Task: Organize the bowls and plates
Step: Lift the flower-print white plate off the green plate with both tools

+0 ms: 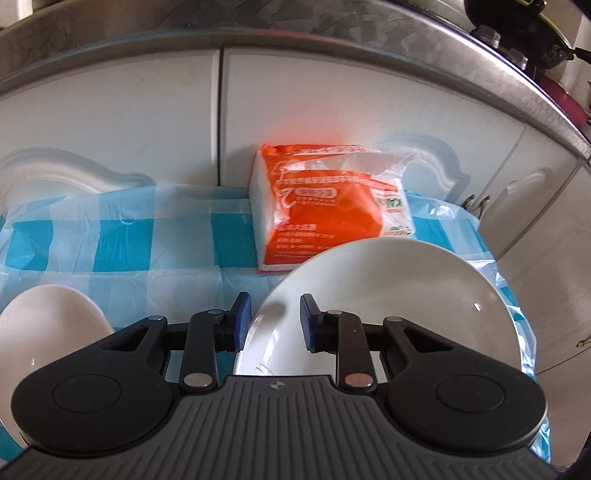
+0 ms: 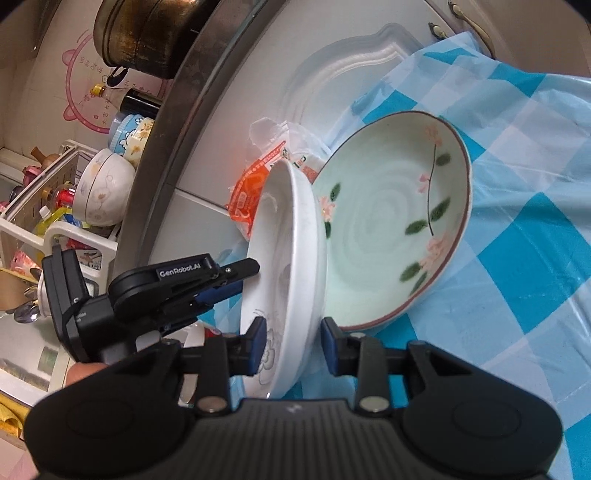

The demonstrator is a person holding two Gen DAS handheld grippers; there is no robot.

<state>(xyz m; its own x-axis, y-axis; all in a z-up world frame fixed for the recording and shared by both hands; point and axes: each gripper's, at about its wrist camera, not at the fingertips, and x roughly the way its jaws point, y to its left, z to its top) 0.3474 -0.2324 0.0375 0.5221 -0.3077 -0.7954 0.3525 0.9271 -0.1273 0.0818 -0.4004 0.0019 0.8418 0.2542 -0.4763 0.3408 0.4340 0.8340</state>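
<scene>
A white plate (image 2: 288, 240) stands almost on edge above the blue checked tablecloth (image 2: 535, 240). My right gripper (image 2: 293, 343) is shut on its near rim, one pad on each face. My left gripper (image 1: 275, 321) straddles another part of the white plate (image 1: 388, 295): its left pad lies by the edge and a gap shows at the right pad. From the right wrist view, the left gripper (image 2: 247, 277) reaches the rim from the left. A pale green floral plate (image 2: 395, 221) lies flat behind. A white bowl (image 1: 48, 325) sits at the left.
An orange and white packet (image 1: 332, 210) leans against white cabinet doors (image 1: 129, 122) at the back of the table. A steel counter edge (image 2: 173, 122) runs above. On it are a dish rack with a floral bowl (image 2: 103, 188) and a dark pot (image 2: 147, 33).
</scene>
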